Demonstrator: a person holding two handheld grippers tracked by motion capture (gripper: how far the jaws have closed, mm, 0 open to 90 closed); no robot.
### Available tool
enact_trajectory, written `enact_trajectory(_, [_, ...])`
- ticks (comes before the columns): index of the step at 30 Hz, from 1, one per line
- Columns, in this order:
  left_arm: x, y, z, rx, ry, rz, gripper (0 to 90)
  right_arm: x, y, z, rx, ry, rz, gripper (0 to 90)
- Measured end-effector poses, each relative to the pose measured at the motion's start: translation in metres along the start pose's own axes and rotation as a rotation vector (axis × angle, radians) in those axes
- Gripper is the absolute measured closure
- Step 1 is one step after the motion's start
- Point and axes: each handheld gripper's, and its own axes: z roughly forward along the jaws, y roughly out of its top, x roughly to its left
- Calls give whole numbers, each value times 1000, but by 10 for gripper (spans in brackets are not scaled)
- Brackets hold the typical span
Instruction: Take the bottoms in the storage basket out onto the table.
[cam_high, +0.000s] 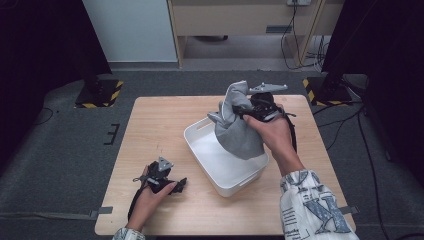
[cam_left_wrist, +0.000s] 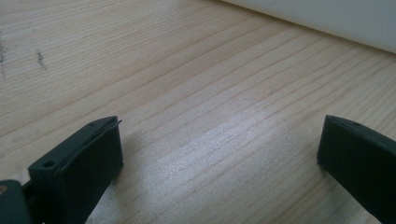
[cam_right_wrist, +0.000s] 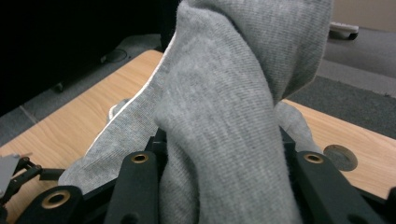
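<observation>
Grey cloth (cam_high: 239, 131) clamped in right gripper (cam_high: 252, 111) fingers.

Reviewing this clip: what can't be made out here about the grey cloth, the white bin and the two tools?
- Right tool pads, right gripper view: grey cloth bunched between the jaws covers them.
- White bin far corner and part of its floor, high view: hidden by the hanging cloth.
- What kind of garment the cloth is: too crumpled to tell.
- Bin, left gripper view: cut off by the top edge; a white strip remains.
- Left tool jaw tips, high view: too small.
</observation>
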Motion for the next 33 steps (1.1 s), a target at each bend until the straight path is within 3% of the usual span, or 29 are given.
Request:
enact_trajectory(13, [0, 0, 0, 0, 1, 0, 0, -12, 6, -20, -30, -27, 49, 588])
enact_trajectory(33, [-1, 0, 0, 2, 0, 1, 0, -21, 23, -46, -70, -64, 39, 586])
